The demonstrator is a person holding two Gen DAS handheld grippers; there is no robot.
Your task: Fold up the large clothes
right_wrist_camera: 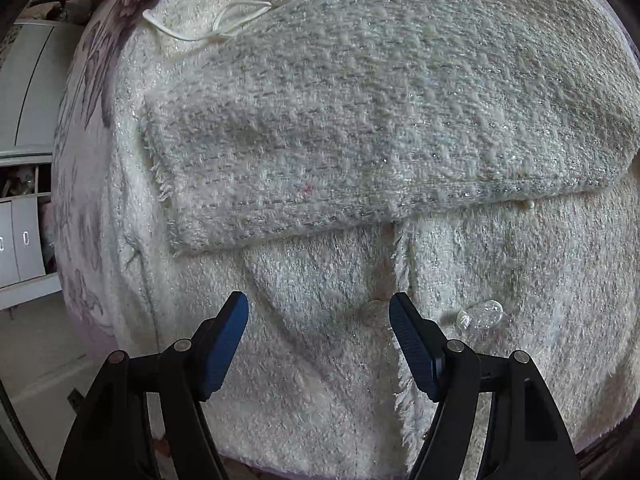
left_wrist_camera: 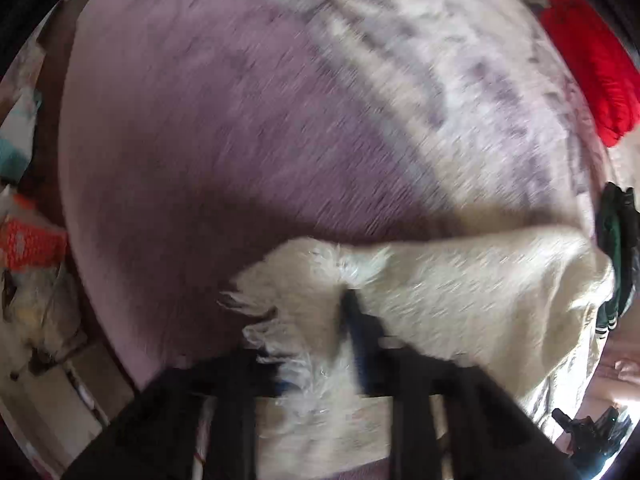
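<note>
Fluffy white cardigan (left_wrist_camera: pixel 460 292) pinched in left tongs (left_wrist_camera: pixel 348 308); right tongs (right_wrist_camera: pixel 318 312) apart.

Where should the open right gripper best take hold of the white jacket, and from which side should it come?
Probably at the fringed front edge of the jacket, coming from above. That edge runs beside the right gripper and stands a little proud, so the open jaws can straddle it. Keep clear of the clear button.
</note>
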